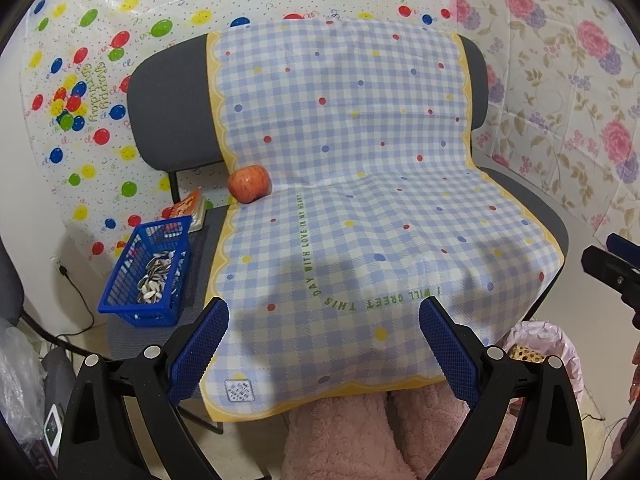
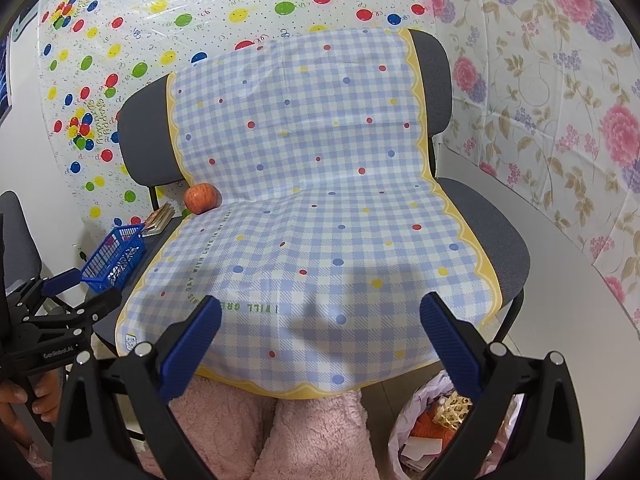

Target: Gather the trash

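From your left wrist, the left gripper (image 1: 323, 344) has its fingers spread wide and carries nothing, hovering over the front edge of the checked cloth (image 1: 352, 168) that drapes the grey chair (image 1: 168, 112). The cloth itself looks bare of litter. An apple (image 1: 248, 183) sits at about ten o'clock from your fingertips, right at the cloth's left border where seat meets backrest; whether it counts as trash I cannot tell. Further out at nine o'clock stands a blue basket (image 1: 146, 272) holding what look like pale seed shells. At four o'clock, low beside the chair, a pink-lined bin (image 1: 540, 344) shows.

From your right wrist, the right gripper (image 2: 320, 338) is likewise opened wide and empty above the cloth's front hem. The apple (image 2: 201, 197) lies at eleven o'clock, the basket (image 2: 114, 258) at nine, and the bin (image 2: 424, 432) at five, already holding paper and wrappers.

If the shells are your target, judge them light, loose and brittle: pinching single ones would scatter them. Better take the basket by its stiff plastic rim, on a long side, keep it level, and tip it over the bin. The apple, firm, round and smooth, would need a grip across its widest part.
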Tool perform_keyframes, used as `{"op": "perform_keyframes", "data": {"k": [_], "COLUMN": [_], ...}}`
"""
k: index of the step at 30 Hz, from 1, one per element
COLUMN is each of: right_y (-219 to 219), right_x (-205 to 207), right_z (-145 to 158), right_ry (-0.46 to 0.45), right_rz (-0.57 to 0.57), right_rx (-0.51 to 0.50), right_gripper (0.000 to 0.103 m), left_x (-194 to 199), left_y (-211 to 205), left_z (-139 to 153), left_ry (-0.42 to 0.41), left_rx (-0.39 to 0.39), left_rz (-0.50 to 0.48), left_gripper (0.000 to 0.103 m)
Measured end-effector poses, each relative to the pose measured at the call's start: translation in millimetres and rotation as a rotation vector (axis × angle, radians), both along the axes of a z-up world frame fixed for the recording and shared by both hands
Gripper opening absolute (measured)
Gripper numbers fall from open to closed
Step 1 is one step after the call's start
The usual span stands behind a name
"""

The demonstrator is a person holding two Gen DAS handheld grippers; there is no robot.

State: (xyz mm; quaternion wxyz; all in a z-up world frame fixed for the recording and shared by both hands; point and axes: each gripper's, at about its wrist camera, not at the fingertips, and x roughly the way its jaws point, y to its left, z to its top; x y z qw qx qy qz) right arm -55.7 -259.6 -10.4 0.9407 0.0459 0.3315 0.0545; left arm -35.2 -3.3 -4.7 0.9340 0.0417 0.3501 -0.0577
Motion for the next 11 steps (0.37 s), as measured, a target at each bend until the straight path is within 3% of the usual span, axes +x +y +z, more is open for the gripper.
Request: {"op": "perform_keyframes", "data": {"k": [4, 11], "right_y": [-1.8, -12.0], "right_x": [10.9, 52.7], "right_z": [-6.7, -36.2], "right_ry": [0.023, 0.089], "right_rz": [-0.003, -0.035], "right_rx": [0.002, -0.013], "right_gripper": [0.097, 0.097], "left_x": [8.8, 62.1], "left_y": [-1.0, 3.8], "left_z": [-6.1, -48.6], "left_ry": [-0.001, 0.157], "left_rx": [-0.004, -0.014], "left_rz": [-0.014, 0.041], "left_gripper": [0.095, 0.095]}}
